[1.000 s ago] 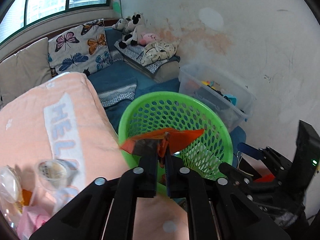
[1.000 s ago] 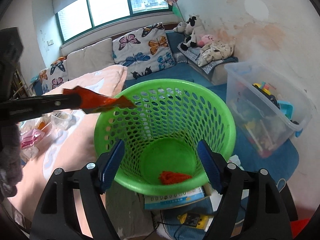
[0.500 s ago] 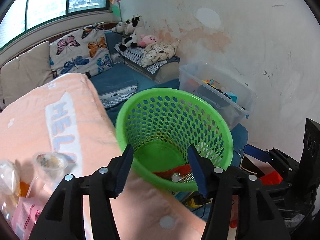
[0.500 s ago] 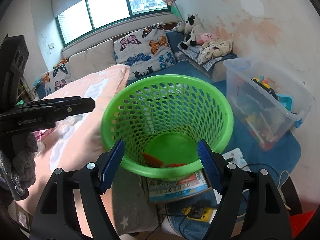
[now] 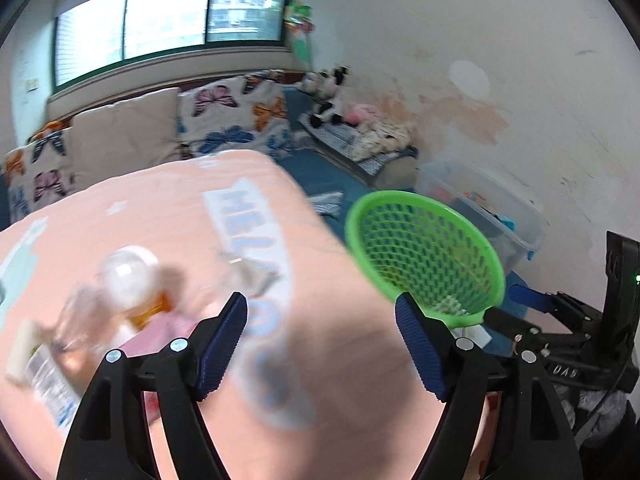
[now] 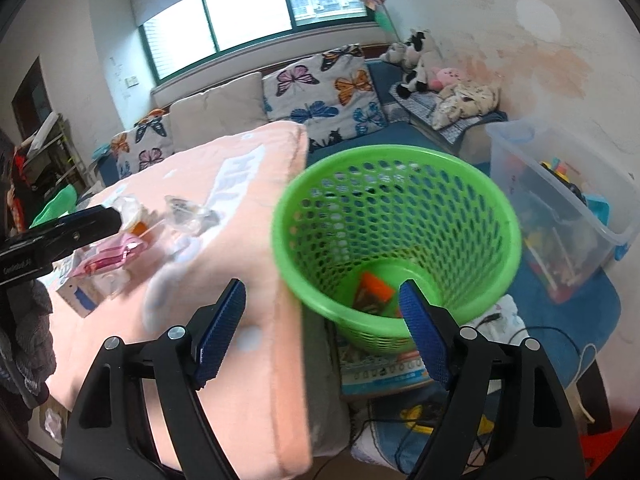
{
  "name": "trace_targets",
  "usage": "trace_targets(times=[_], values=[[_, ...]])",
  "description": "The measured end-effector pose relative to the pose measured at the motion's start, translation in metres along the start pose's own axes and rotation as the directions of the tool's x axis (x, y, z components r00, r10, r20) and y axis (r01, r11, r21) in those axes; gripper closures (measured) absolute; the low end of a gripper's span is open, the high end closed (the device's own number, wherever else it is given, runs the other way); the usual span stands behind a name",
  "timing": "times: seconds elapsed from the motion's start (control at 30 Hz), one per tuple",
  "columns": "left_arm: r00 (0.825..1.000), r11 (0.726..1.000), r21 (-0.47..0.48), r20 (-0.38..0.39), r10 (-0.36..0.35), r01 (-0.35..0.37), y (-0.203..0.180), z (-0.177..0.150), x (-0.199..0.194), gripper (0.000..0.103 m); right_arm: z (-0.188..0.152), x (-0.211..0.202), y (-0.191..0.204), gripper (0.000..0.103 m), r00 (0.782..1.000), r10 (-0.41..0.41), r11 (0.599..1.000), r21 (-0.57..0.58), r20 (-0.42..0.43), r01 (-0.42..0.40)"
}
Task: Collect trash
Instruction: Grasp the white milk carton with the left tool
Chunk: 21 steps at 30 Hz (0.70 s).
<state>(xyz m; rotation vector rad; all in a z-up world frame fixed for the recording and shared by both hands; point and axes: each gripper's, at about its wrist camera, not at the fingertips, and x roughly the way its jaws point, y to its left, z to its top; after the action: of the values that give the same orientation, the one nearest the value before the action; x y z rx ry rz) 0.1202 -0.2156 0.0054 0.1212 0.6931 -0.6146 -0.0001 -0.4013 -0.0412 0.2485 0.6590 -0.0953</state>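
A green mesh basket [image 6: 396, 236] stands on the floor beside the pink-blanketed table [image 6: 224, 288]; an orange wrapper [image 6: 374, 290] lies at its bottom. The basket also shows in the left wrist view [image 5: 424, 256]. My left gripper [image 5: 320, 340] is open and empty above the blanket [image 5: 328, 360]. Blurred trash lies to its left: a clear plastic cup [image 5: 126, 276], a pink packet [image 5: 160, 332], a crumpled clear wrapper [image 5: 248, 276]. My right gripper [image 6: 320, 320] is open and empty at the table's edge by the basket. The trash pile [image 6: 120, 256] lies to its left.
A clear storage bin [image 6: 560, 204] of toys stands right of the basket. Books and cables [image 6: 384, 372] lie on the floor under the basket. A sofa with butterfly cushions [image 6: 320, 96] runs along the back wall. The left gripper's body [image 6: 60, 232] reaches over the trash.
My left gripper opened and dropped the orange wrapper into the basket, then swung left over the blanket toward the trash pile. The right gripper shifted left to the table's edge.
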Motion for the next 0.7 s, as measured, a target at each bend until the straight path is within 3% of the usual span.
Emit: trace_targets(times=[0.13, 0.27, 0.37, 0.5, 0.63, 0.7], values=[[0.996, 0.995, -0.062, 0.031, 0.083, -0.081, 0.031, -0.012, -0.023, 0.029, 0.003, 0.002, 0.021, 0.023, 1.000, 0.026, 0.999, -0.032, 0.000, -0.026], [0.980, 0.971, -0.149, 0.039, 0.194, -0.186, 0.063, -0.021, -0.042, 0.029, 0.004, 0.005, 0.038, 0.023, 0.999, 0.051, 0.997, -0.055, -0.002, -0.051], [0.963, 0.937, -0.237, 0.015, 0.269, -0.257, 0.093, -0.028, -0.051, 0.029, 0.005, 0.007, 0.051, 0.023, 0.998, 0.070, 0.995, -0.073, -0.006, -0.070], [0.932, 0.870, -0.340, -0.070, 0.356, -0.358, 0.132, -0.034, -0.050, 0.029, 0.005, 0.011, 0.066, 0.023, 0.996, 0.093, 0.991, -0.098, -0.012, -0.094], [0.905, 0.804, -0.416, -0.167, 0.390, -0.424, 0.163, -0.040, -0.039, 0.029, 0.004, 0.014, 0.077, 0.023, 0.993, 0.118, 0.986, -0.112, -0.016, -0.120], [0.898, 0.792, -0.424, -0.193, 0.395, -0.439, 0.171, -0.042, -0.032, 0.029, 0.003, 0.016, 0.080, 0.023, 0.992, 0.125, 0.985, -0.115, -0.022, -0.126]])
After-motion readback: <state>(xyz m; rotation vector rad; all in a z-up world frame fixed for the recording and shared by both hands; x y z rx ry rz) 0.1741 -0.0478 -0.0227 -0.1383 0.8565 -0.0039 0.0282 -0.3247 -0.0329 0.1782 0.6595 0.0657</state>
